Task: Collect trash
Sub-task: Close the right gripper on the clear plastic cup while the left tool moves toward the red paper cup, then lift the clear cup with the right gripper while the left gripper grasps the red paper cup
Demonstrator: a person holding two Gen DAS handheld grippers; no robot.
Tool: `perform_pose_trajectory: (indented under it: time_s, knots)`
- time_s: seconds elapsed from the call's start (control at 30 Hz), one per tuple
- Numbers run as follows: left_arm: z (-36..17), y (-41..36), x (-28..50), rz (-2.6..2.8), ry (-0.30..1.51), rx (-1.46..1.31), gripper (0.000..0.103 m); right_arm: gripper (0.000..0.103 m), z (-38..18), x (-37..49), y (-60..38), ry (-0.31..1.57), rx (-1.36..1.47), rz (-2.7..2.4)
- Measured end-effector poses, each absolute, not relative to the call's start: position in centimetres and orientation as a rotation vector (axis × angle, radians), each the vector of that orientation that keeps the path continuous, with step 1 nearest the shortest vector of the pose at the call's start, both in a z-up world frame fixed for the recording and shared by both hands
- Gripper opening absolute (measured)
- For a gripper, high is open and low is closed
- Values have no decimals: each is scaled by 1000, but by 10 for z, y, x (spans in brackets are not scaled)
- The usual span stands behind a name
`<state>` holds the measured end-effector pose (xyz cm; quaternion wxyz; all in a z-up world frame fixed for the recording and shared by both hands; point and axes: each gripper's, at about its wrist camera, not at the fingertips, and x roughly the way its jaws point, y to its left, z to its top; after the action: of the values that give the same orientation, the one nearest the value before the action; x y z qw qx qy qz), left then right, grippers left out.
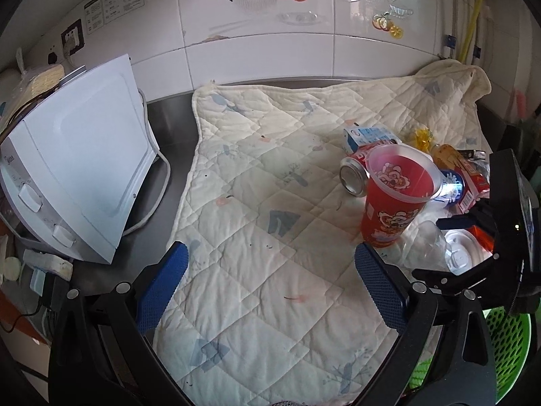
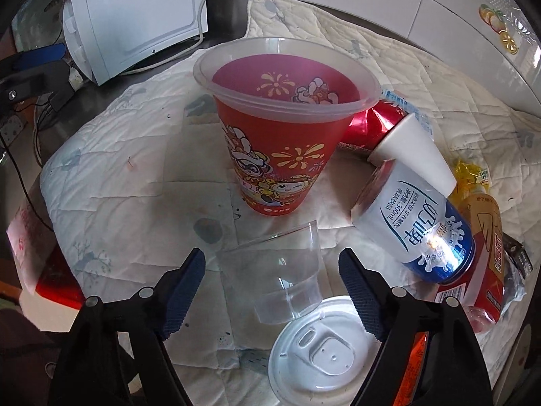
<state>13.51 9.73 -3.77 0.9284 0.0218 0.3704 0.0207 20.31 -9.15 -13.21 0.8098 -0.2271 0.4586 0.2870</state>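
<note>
The right gripper (image 2: 272,286) has its fingers spread, with the clear cup (image 2: 280,274) lying on its side between them, maybe not touched yet. Squeeze softly; it looks thin. The left gripper (image 1: 270,287) hangs spread over the bare quilt (image 1: 257,182).

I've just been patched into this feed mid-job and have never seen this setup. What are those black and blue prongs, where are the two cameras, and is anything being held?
The prongs are hand-held tongs, one per hand, each with a camera looking along its fingers. The left view shows the left tongs open above a quilted cloth. The right view shows the right tongs straddling a tipped clear cup, not gripping it. Nearby: a red cup, a white lid, a blue and white can.
</note>
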Motion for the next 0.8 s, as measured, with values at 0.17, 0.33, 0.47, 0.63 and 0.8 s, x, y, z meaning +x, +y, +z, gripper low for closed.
perform_pose_trajectory:
  time_s: [0.17,0.33,0.47,0.63,0.8]
  knots:
    - [-42,96,143,18,767,48,96,62,-138,208,-89,1002,-490,610]
    - [-48,86,150,-46,780,48,96,61,-128,199,-92,979,-464,600]
    - [-54,74,156,-108,783,55,96,61,-115,186,-102,969,-416,591]
    - [-60,55,166,-172,783,75,97,61,-98,163,-116,950,-356,575]
    - [-67,37,178,-255,793,69,97,61,-85,144,-130,935,-303,552]
